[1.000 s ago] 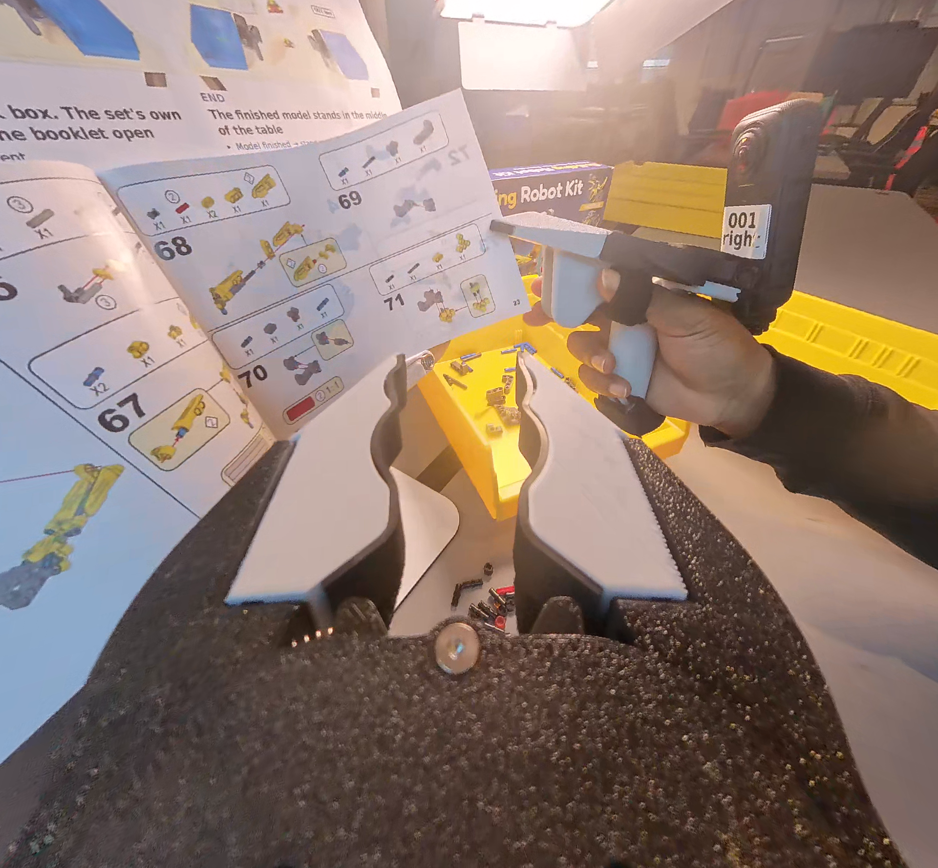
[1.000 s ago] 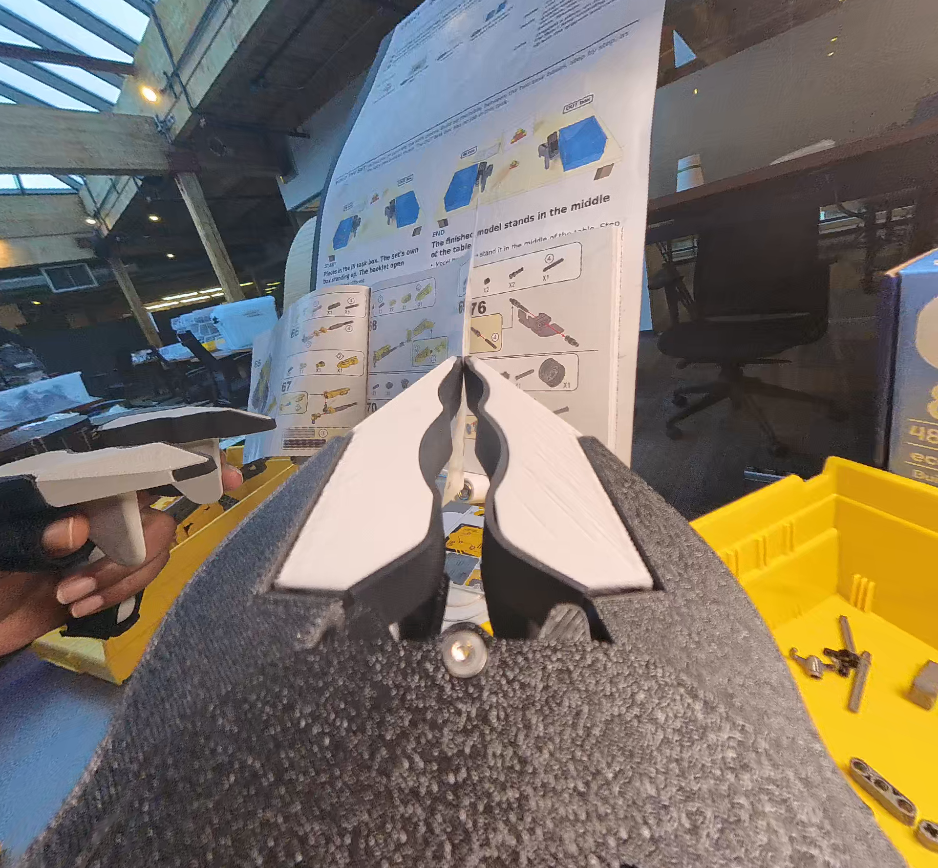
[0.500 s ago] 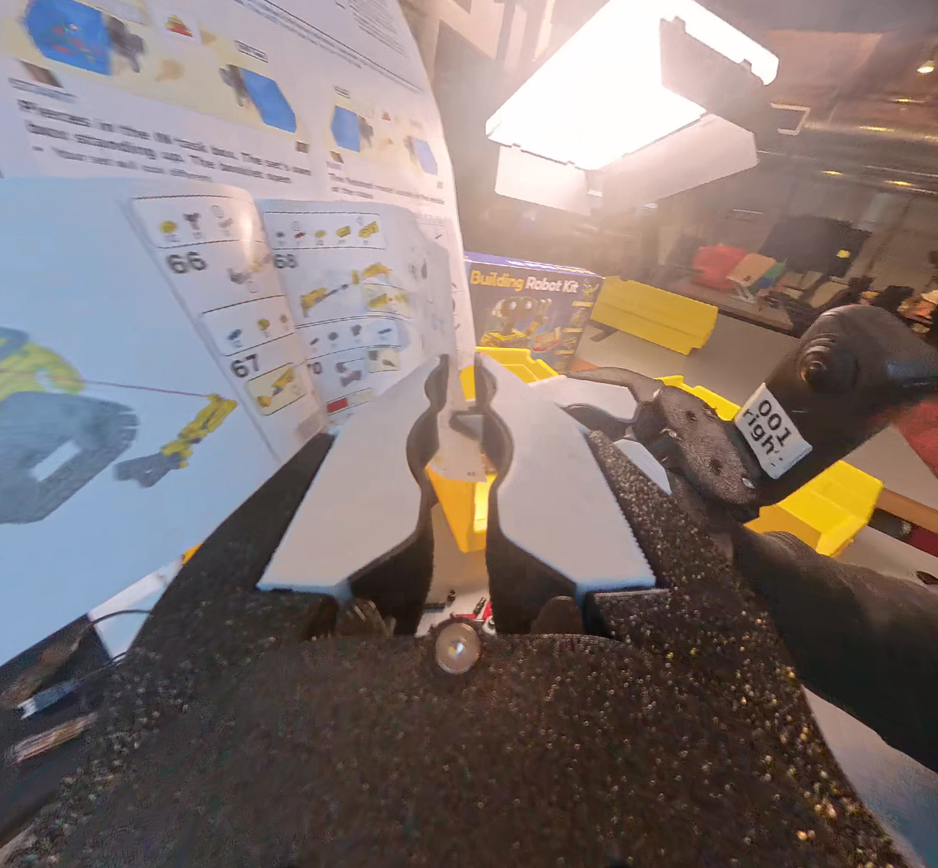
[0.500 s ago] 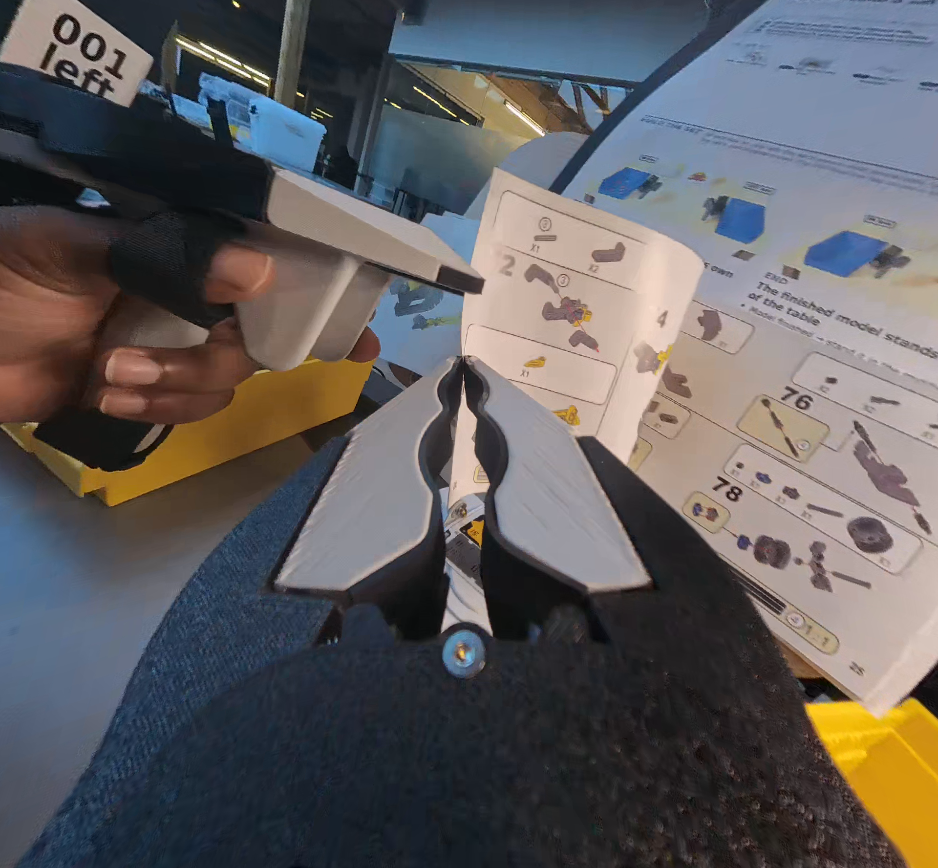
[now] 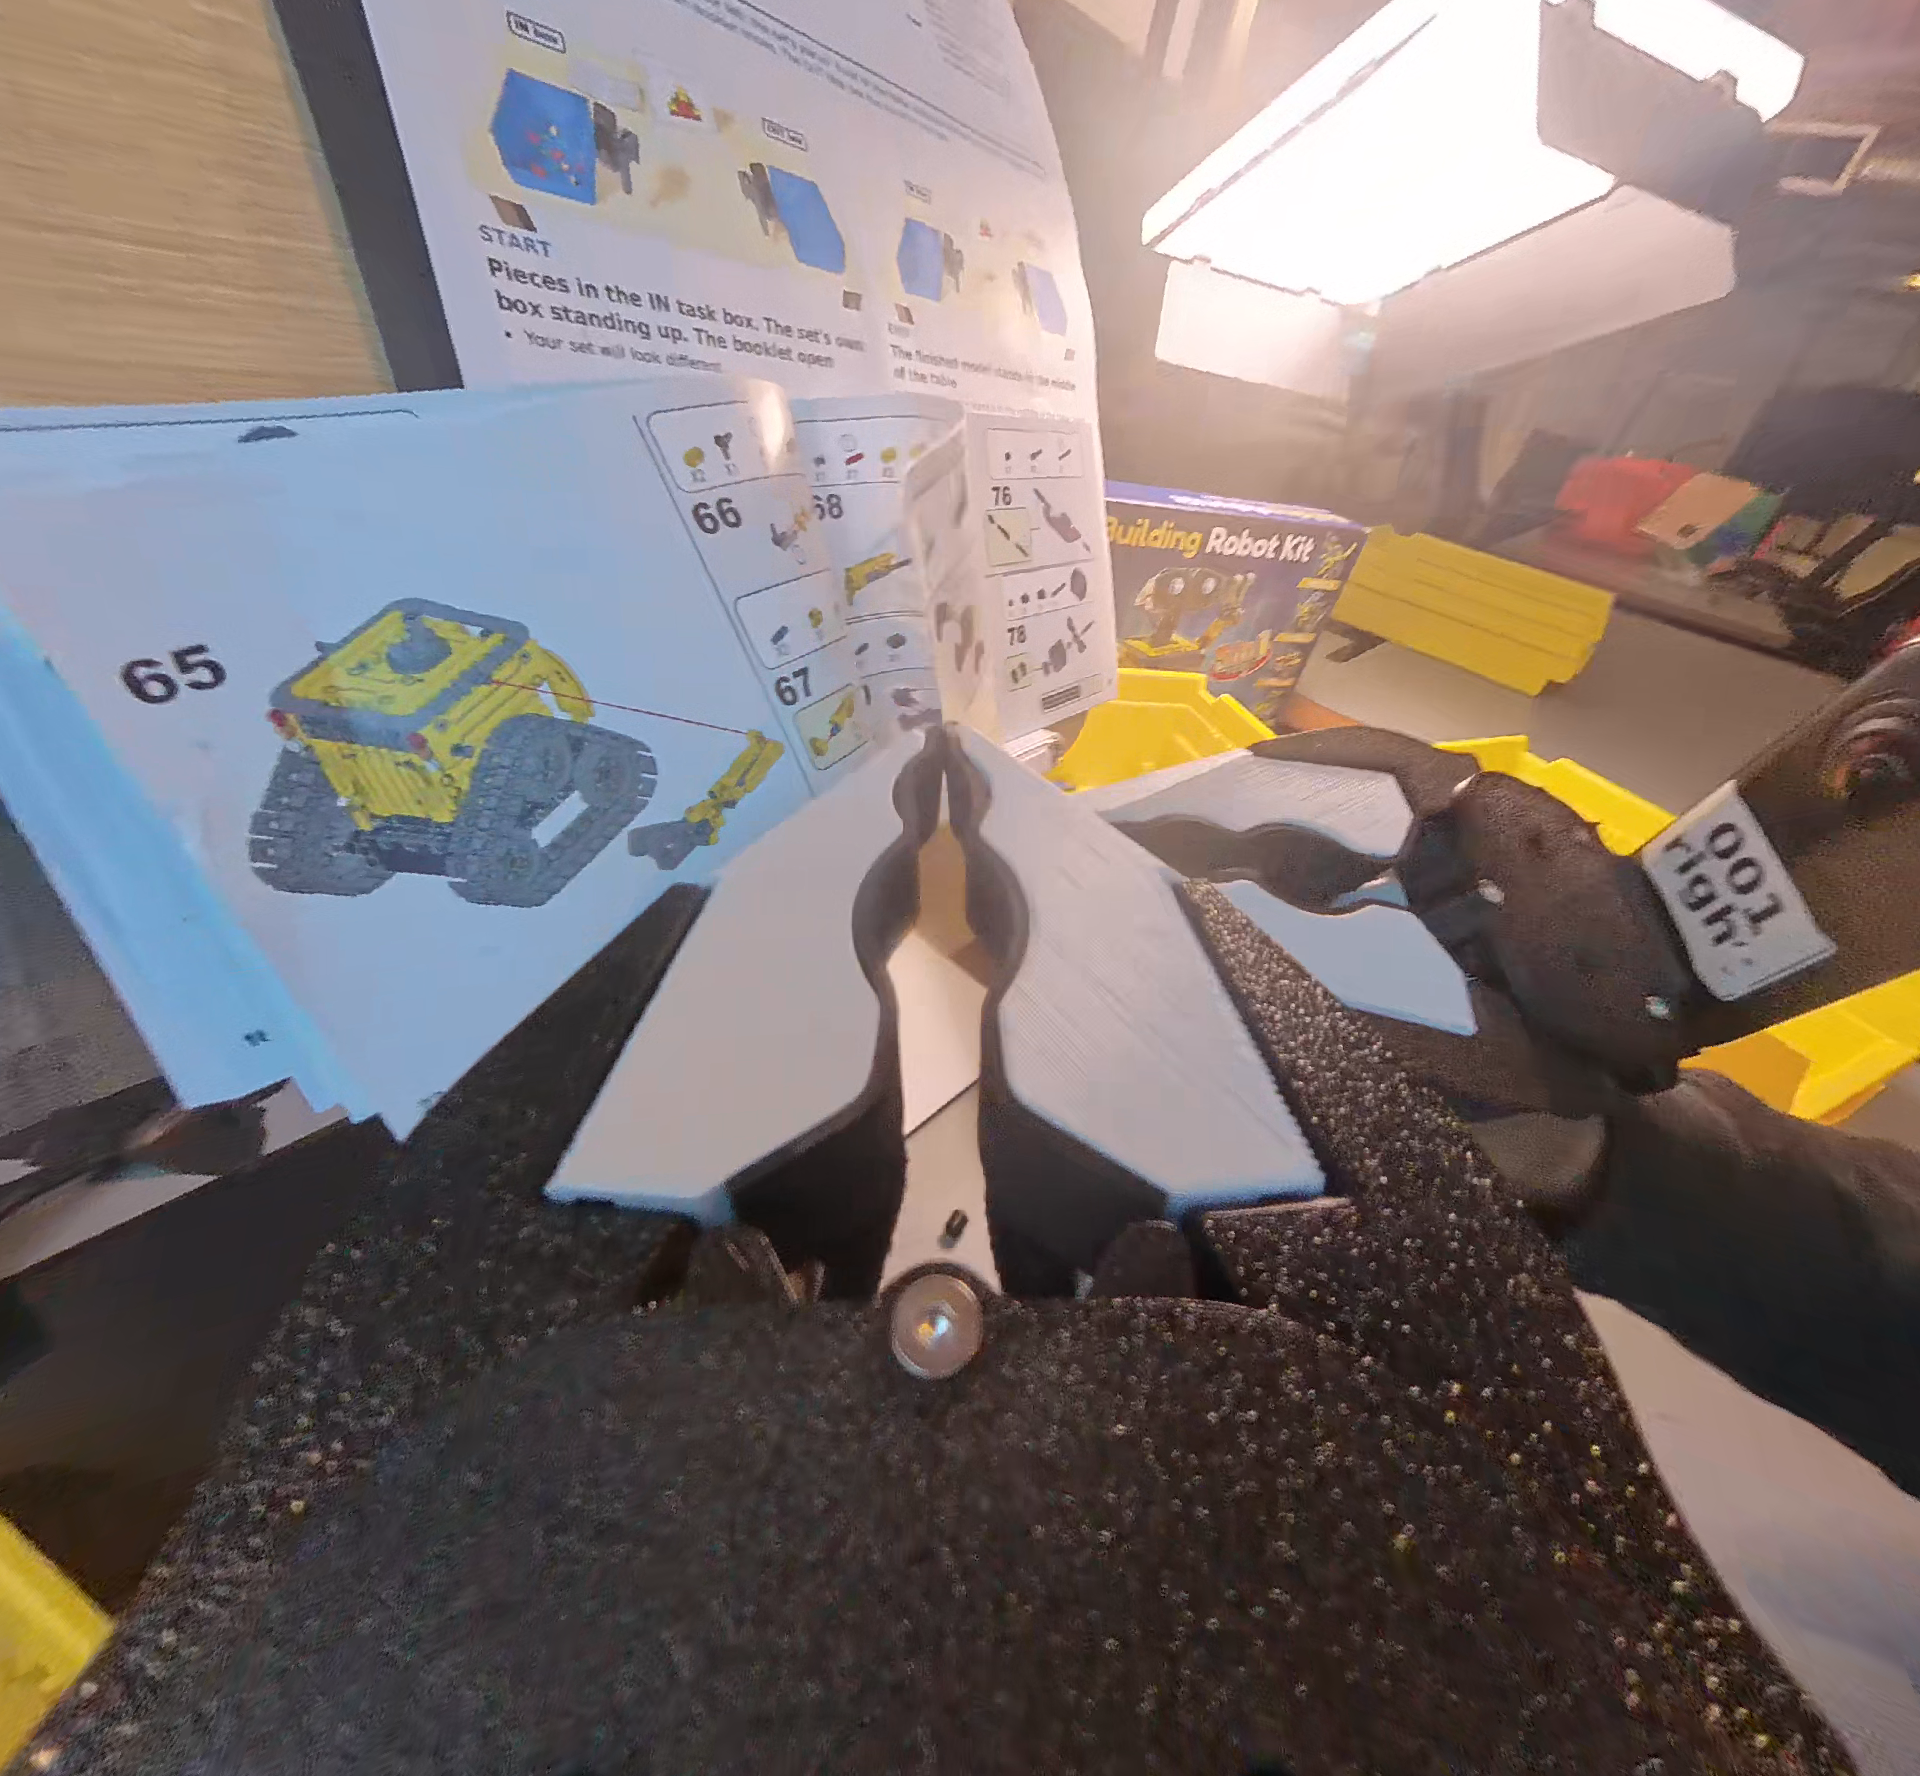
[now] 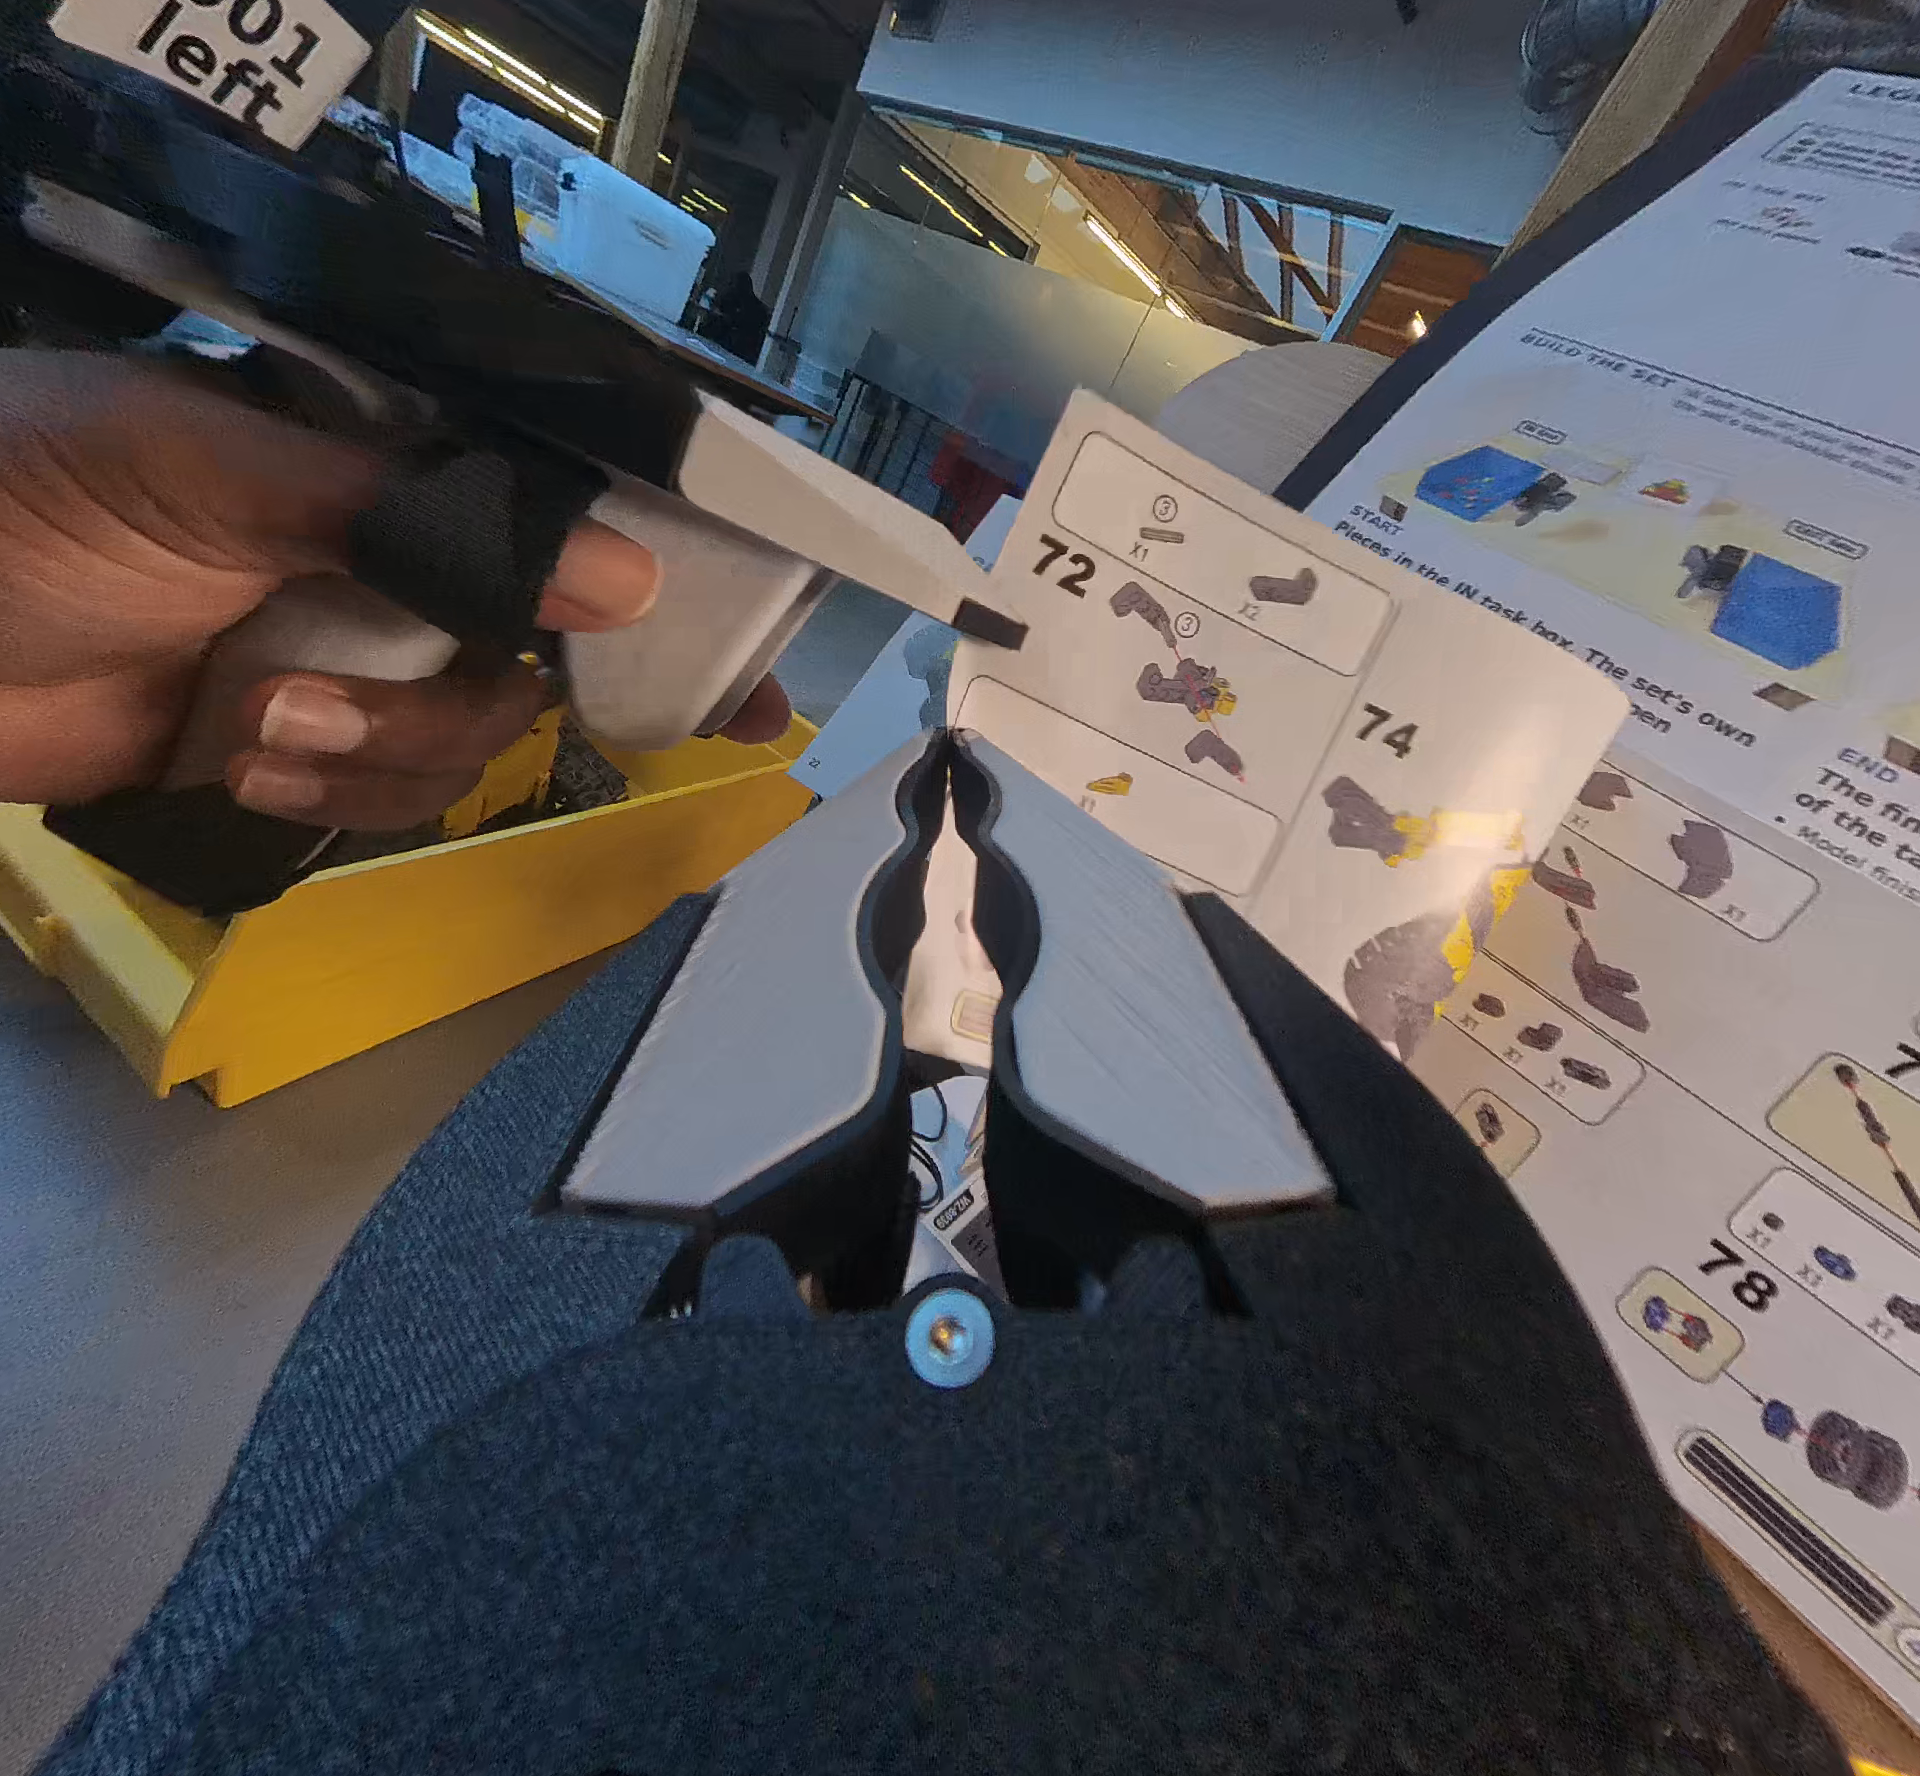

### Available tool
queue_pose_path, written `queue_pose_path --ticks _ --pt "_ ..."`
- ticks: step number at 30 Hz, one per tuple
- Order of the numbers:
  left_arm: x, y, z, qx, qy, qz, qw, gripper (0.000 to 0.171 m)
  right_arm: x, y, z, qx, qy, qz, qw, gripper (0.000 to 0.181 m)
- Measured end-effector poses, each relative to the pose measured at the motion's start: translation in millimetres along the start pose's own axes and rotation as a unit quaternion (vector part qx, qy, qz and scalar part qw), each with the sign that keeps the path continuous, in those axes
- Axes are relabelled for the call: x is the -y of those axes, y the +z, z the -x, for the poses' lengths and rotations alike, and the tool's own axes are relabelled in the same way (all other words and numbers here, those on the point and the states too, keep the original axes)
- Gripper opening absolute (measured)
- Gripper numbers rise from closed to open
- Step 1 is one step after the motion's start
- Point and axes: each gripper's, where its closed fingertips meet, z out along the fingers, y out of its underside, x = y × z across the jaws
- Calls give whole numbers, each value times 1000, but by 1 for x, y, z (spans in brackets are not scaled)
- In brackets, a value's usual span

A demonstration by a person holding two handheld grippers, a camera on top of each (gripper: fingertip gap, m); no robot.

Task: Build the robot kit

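Observation:
An open building-set instruction booklet (image 5: 416, 739) stands upright in front of both grippers. My left gripper (image 5: 943, 739) has its tips together at the foot of a loose page seen edge-on. In the right wrist view it (image 6: 987, 630) pinches the left edge of that page (image 6: 1247, 687). My right gripper (image 6: 948, 737) is shut on the same page's lower edge, with white paper showing between its fingers. In the left wrist view the right gripper (image 5: 1112, 807) lies just to the right, pointing at the booklet.
A large printed instruction sheet (image 5: 727, 116) stands behind the booklet on a dark board. A yellow parts bin (image 6: 416, 947) sits on the grey table (image 6: 156, 1259) under the left hand. A blue robot-kit box (image 5: 1226, 583), more yellow bins (image 5: 1475, 614) and a bright light panel (image 5: 1455, 168) lie beyond. Both grippers' tips are close together, under 4 cm apart.
My left gripper went from open to shut and moved in onto the page's edge. The right gripper stayed shut on the page and swung it over, so new pages face its camera.

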Motion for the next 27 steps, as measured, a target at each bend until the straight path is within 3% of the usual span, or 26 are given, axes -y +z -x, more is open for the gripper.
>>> queue_pose_path --ticks 2,4,7,10,13,18,24,27 --pt "0 -2 13 24 23 16 999 0 3 1 3 8 -3 -2 1000 2" --pt "3 -11 35 63 54 29 996 0 7 -4 3 27 15 -7 1000 24" --pt "10 -27 71 116 84 50 988 0 8 -16 -30 3 58 -11 998 42" --pt "14 -34 99 139 75 66 985 0 -14 -15 -68 -32 104 43 993 50" --pt "24 -32 112 143 74 63 985 0 -38 -2 -85 -61 49 101 992 52" --pt "46 -26 123 167 127 87 974 0 -47 26 -81 -73 -8 144 987 46" --pt "31 -21 147 206 149 136 958 0 -59 44 -83 -108 -96 171 975 44" --pt "28 -28 146 214 117 114 963 16 -60 48 -85 -128 -130 183 966 47"
